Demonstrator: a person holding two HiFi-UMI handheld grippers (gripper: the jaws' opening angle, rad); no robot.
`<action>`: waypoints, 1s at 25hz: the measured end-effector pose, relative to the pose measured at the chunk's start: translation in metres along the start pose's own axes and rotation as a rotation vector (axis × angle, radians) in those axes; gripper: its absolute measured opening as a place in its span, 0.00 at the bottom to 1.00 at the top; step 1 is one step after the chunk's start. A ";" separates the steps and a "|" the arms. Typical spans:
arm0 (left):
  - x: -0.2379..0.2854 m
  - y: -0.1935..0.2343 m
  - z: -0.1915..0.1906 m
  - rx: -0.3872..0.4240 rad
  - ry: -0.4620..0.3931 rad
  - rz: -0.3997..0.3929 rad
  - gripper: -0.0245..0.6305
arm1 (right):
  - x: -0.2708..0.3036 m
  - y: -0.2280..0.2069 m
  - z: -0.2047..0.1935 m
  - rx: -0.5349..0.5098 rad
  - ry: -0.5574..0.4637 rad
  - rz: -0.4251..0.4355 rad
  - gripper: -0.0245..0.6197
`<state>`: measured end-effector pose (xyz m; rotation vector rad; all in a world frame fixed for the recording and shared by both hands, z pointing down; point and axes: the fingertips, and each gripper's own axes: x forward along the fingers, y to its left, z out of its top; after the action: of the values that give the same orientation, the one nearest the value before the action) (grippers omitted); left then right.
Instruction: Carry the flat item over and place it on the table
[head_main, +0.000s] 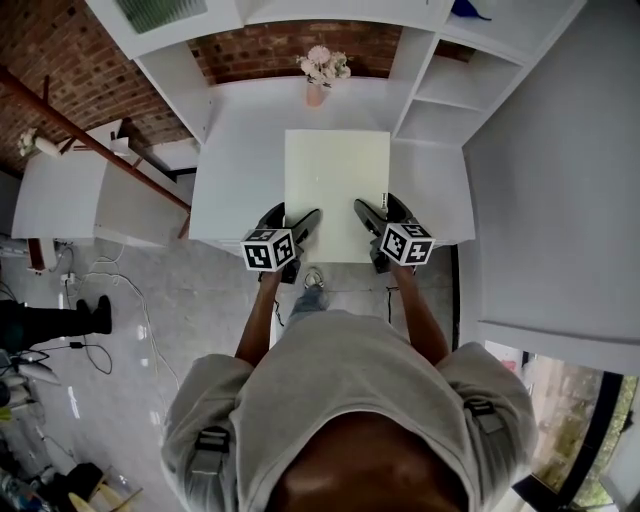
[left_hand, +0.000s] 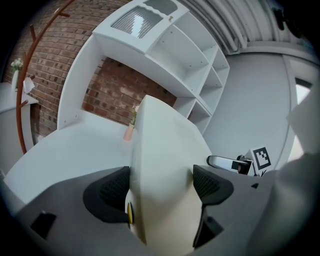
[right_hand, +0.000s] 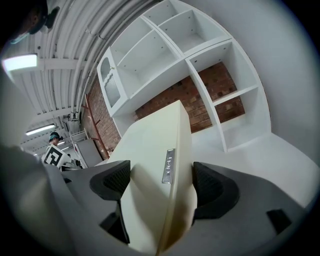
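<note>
A flat cream panel (head_main: 337, 190) hangs level over the white table (head_main: 233, 170), its near edge past the table's front. My left gripper (head_main: 297, 232) is shut on its near left corner, and my right gripper (head_main: 372, 226) is shut on its near right corner. In the left gripper view the cream panel (left_hand: 165, 165) fills the gap between both black pads (left_hand: 112, 192). In the right gripper view the panel (right_hand: 160, 175) shows a small metal tag on its edge, pressed between the pads (right_hand: 212, 187).
A pink vase of flowers (head_main: 318, 80) stands at the back of the table, just beyond the panel. White shelves (head_main: 440, 90) rise on the right and a brick wall (head_main: 45, 70) on the left. Cables (head_main: 110, 290) lie on the floor at left.
</note>
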<state>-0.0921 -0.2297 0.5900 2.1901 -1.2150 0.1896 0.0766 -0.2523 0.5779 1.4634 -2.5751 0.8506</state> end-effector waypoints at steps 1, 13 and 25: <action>0.003 0.005 0.008 0.001 -0.003 -0.004 0.66 | 0.007 0.001 0.006 -0.002 -0.003 -0.003 0.65; 0.044 0.064 0.081 0.023 -0.021 -0.040 0.66 | 0.090 0.003 0.056 -0.015 -0.043 -0.028 0.65; 0.084 0.107 0.112 0.031 -0.003 -0.083 0.66 | 0.145 -0.009 0.073 -0.007 -0.056 -0.076 0.65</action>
<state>-0.1496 -0.3963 0.5828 2.2630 -1.1268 0.1720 0.0199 -0.4045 0.5659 1.5935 -2.5403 0.8017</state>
